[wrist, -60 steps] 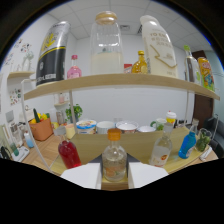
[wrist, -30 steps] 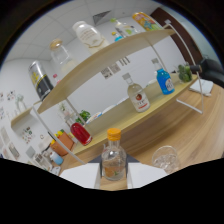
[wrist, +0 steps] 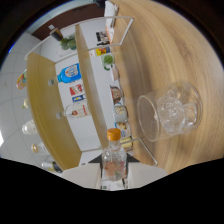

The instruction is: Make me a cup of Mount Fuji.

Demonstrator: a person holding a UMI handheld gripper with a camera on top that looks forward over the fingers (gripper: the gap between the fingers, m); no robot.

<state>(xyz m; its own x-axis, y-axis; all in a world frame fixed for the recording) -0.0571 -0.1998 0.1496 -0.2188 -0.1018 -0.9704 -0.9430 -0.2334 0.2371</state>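
Gripper view is turned hard to one side, and it shows the gripper pinching a small clear bottle with an orange cap between its two pale fingers. Just ahead of the cap, to the right, a clear glass with ice cubes inside sits on the wooden bench. Beyond the bottle, a wooden shelf holds more bottles, among them a blue bottle.

Orange-capped clear bottle beside ice-filled glass
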